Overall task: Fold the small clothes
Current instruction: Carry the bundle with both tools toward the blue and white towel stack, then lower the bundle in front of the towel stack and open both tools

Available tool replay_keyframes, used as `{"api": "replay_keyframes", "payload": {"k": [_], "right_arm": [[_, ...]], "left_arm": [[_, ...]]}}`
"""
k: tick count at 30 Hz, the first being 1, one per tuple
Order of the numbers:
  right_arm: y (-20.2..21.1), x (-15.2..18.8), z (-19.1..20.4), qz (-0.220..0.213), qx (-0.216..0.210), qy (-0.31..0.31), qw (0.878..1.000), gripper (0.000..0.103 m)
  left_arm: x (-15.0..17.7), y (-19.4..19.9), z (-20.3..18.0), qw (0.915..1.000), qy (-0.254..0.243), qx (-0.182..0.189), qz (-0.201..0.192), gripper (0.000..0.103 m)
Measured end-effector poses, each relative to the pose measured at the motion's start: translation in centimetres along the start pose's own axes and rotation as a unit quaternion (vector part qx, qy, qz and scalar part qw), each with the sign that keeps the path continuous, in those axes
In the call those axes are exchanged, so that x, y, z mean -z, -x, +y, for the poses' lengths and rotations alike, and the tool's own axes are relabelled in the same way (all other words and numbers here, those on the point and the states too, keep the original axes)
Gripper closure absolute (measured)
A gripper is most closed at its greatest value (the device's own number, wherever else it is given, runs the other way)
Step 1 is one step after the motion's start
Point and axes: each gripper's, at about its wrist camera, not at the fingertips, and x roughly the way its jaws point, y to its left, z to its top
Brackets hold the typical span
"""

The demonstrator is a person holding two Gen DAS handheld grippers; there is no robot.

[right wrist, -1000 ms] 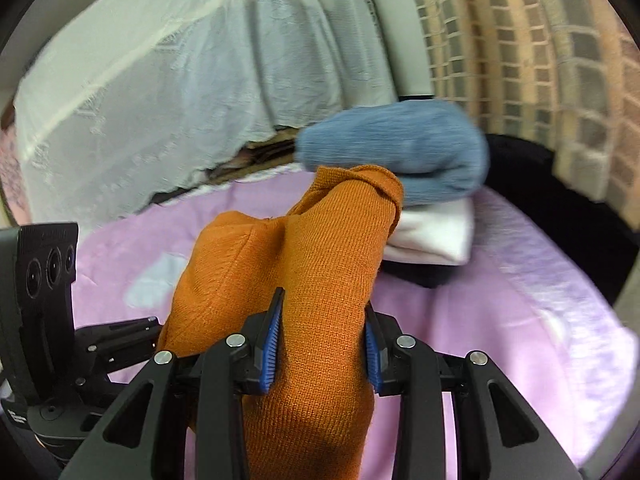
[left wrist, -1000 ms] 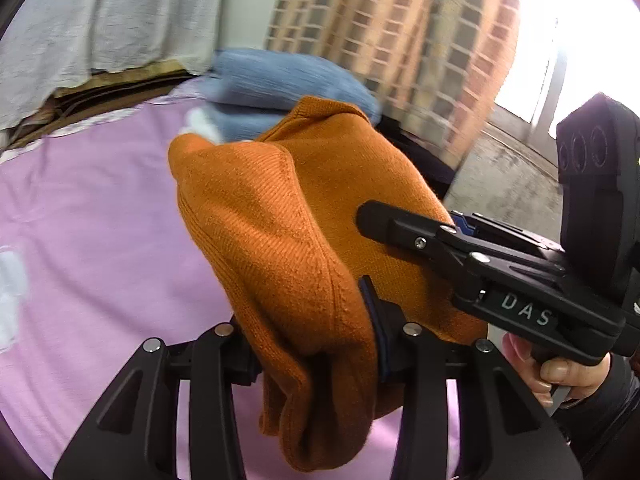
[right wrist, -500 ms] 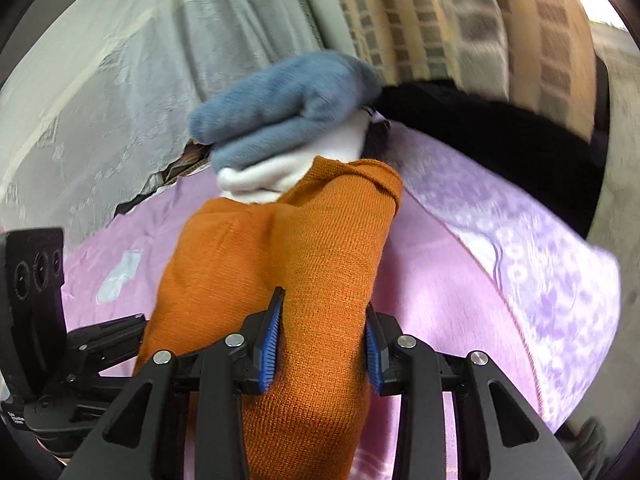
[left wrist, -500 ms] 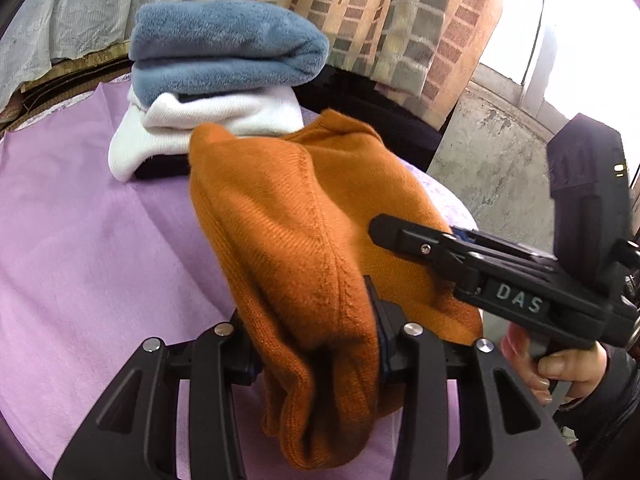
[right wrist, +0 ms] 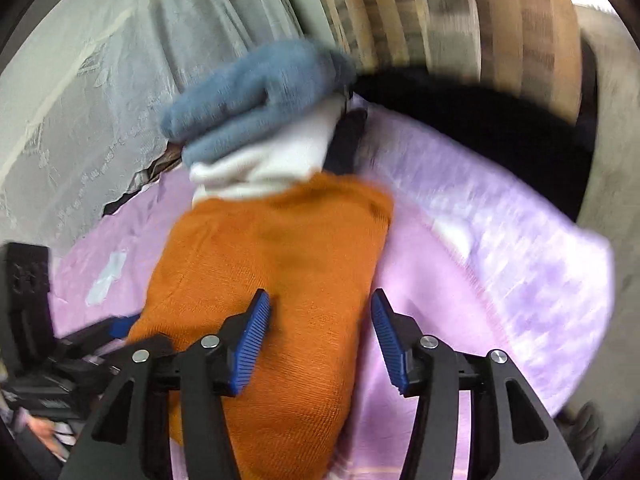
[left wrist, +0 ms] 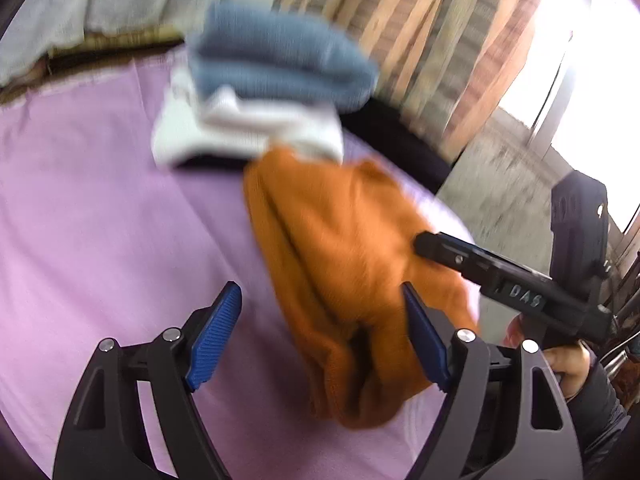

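A folded orange knit garment (left wrist: 352, 272) lies on the purple bedspread (left wrist: 100, 220), just in front of a stack of folded clothes. My left gripper (left wrist: 320, 336) is open, its blue pads spread on either side of the garment's near end. My right gripper (right wrist: 320, 336) is open too, its jaws apart over the orange garment (right wrist: 280, 272). The right gripper's body (left wrist: 520, 284) shows at the garment's right side in the left wrist view. Both views are blurred by motion.
The stack holds a blue towel (left wrist: 280, 60) on a white folded piece (left wrist: 240, 128) over something dark; it also shows in the right wrist view (right wrist: 256, 96). A black cushion (right wrist: 480, 120) lies behind. A lace curtain (right wrist: 100, 60) and brick-pattern wall stand beyond. The bed edge drops at right (right wrist: 580, 300).
Both grippers have opened and let go of the orange garment, which now rests on the bedspread in front of the stack. Both cameras have drawn back slightly.
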Motion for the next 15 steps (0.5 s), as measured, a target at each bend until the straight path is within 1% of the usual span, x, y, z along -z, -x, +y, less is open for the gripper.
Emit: {"api": "replay_keyframes", "payload": {"k": [2,4,5,7,8,9,10,11,12,13,14,15], "right_arm": [[1.1,-0.7,0.7,-0.024,0.009,0.02,0.999,0.054],[1.5,-1.1,1.4,-0.03,0.006,0.031,0.999,0.071],[1.4,-1.1,1.7,-0.028,0.002,0.034,0.999,0.074],[0.9,-0.9,2.1,-0.021,0.001,0.039,0.999,0.085],[0.4,-0.8,2.2,-0.014,0.002,0.042,0.999,0.085],[-0.6,-0.5,2.1,0.003,0.007,0.044,0.999,0.087],[-1.4,-0.3,1.9,0.018,0.012,0.042,0.999,0.09],[-2.2,0.1,1.7,0.031,0.016,0.04,0.999,0.092],[-3.1,0.6,1.3,0.044,0.019,0.037,0.998,0.092],[-3.3,1.0,1.1,0.043,0.02,0.037,0.998,0.092],[-3.4,1.2,1.2,0.038,0.024,0.044,0.998,0.092],[-3.4,1.3,1.6,0.035,0.031,0.055,0.997,0.092]], "left_arm": [[-1.0,0.9,0.2,0.9997,0.01,-0.004,-0.02,0.026],[-2.2,0.3,0.4,0.9997,0.017,-0.014,-0.01,0.026],[-2.5,0.0,0.6,0.9996,0.019,-0.021,-0.007,0.026],[-2.7,-1.6,0.9,0.9985,0.022,-0.049,0.009,0.026],[-2.4,-2.4,1.4,0.9977,0.024,-0.059,0.022,0.025],[-1.7,-3.6,2.1,0.996,0.027,-0.074,0.041,0.024],[-1.3,-4.3,2.6,0.9949,0.03,-0.082,0.05,0.023],[-0.7,-5.0,3.3,0.994,0.039,-0.085,0.057,0.017],[-0.4,-5.2,3.8,0.994,0.046,-0.081,0.056,0.015],[-0.4,-5.2,4.2,0.9941,0.054,-0.074,0.058,0.013],[-0.5,-5.2,4.0,0.994,0.05,-0.077,0.059,0.013],[-0.4,-5.0,3.6,0.9939,0.037,-0.089,0.053,0.012]]}}
